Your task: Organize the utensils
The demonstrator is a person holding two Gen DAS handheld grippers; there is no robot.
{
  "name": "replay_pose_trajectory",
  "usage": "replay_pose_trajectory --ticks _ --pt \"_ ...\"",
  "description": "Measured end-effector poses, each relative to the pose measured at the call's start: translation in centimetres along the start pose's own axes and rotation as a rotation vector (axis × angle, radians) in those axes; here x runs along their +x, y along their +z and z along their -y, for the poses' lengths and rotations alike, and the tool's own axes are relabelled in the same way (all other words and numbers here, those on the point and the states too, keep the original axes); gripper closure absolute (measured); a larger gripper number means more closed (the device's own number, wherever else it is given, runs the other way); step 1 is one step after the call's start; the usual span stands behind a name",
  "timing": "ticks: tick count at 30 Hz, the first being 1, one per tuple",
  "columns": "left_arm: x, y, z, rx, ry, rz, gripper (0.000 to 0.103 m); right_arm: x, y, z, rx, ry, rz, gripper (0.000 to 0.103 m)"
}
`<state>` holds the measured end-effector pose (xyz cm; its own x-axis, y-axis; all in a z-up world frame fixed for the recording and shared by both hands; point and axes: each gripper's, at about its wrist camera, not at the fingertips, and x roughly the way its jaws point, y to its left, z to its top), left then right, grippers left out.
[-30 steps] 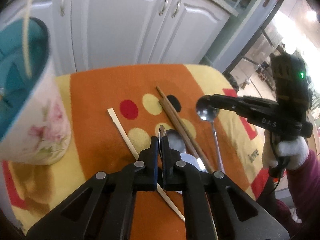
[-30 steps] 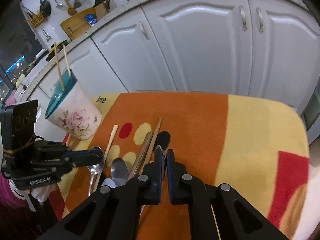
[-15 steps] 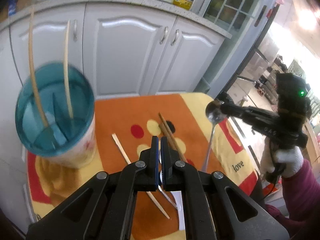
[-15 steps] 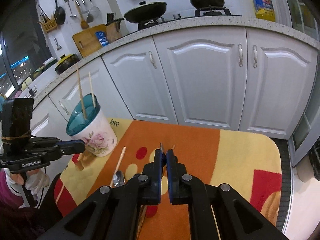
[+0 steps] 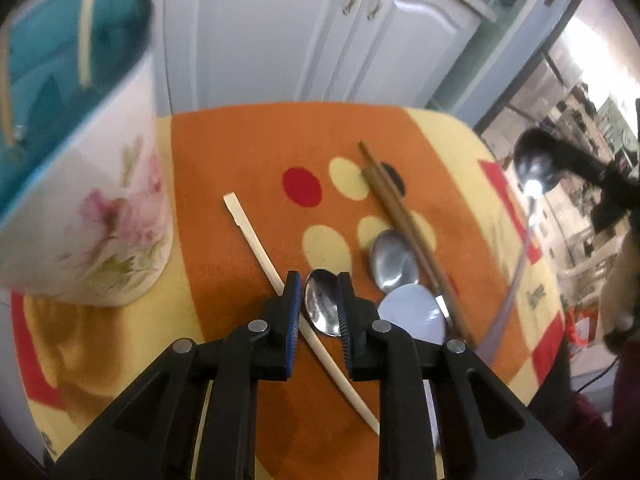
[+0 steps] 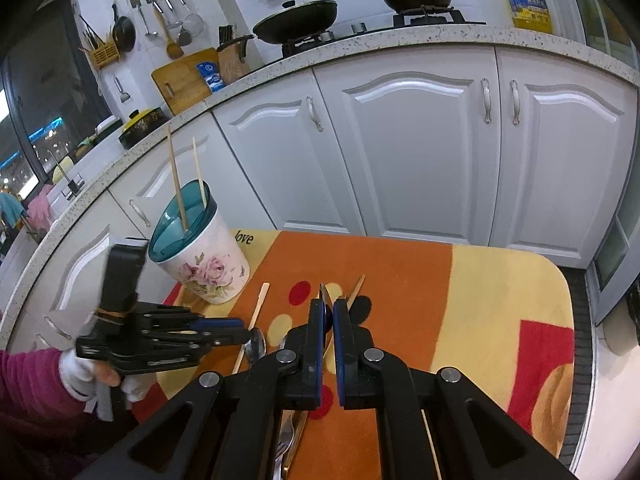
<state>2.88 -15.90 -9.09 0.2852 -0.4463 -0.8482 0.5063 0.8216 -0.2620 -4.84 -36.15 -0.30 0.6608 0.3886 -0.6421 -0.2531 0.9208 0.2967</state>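
My left gripper (image 5: 318, 280) hangs low over the orange-and-yellow cloth (image 5: 240, 152), and its jaws are opening. A steel spoon (image 5: 322, 306) shows bowl-up between them, with a gap at the left pad. Under it a pale chopstick (image 5: 256, 240) lies slanted. In the right wrist view the left gripper (image 6: 240, 328) has that spoon's bowl (image 6: 256, 344) at its tips. My right gripper (image 6: 328, 308) is shut on a second spoon (image 6: 325, 298), seen edge-on. From the left wrist view that second spoon (image 5: 534, 164) hangs lifted, handle down. The floral holder (image 6: 200, 248) with a teal rim holds two chopsticks.
A pair of brown chopsticks (image 5: 404, 224), another steel spoon (image 5: 390, 260) and a white spoon bowl (image 5: 412, 314) lie together right of my left gripper. White cabinets (image 6: 416, 152) stand close behind the table. The table's right edge (image 6: 568, 320) drops to the floor.
The left gripper rose, then came back down close to the cloth, and its jaws parted around its spoon, which now shows bowl-up. The right gripper lifted its spoon off the cloth.
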Motion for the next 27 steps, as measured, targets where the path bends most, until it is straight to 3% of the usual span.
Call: replay_pose_trajectory --ticks 8,12,15,20,27 --pt "1.2 -0.1 0.4 0.065 -0.038 -0.046 0.087 0.2 0.2 1.2 0.044 0.024 0.006 0.099" --pt "1.1 -0.1 0.3 0.067 -0.047 -0.048 0.097 0.5 0.3 1.2 0.042 0.03 0.001 0.099" --pt "0.7 -0.2 0.2 0.039 -0.055 -0.035 0.099 0.6 0.3 1.2 0.044 0.03 0.001 0.099" --pt "-1.6 -0.4 0.3 0.009 -0.032 0.025 0.1 0.4 0.6 0.8 0.027 0.028 0.01 0.099" --pt "-8.1 -0.2 0.3 0.001 -0.002 0.152 0.102 -1.2 1.9 -0.7 -0.008 0.023 0.06 0.099"
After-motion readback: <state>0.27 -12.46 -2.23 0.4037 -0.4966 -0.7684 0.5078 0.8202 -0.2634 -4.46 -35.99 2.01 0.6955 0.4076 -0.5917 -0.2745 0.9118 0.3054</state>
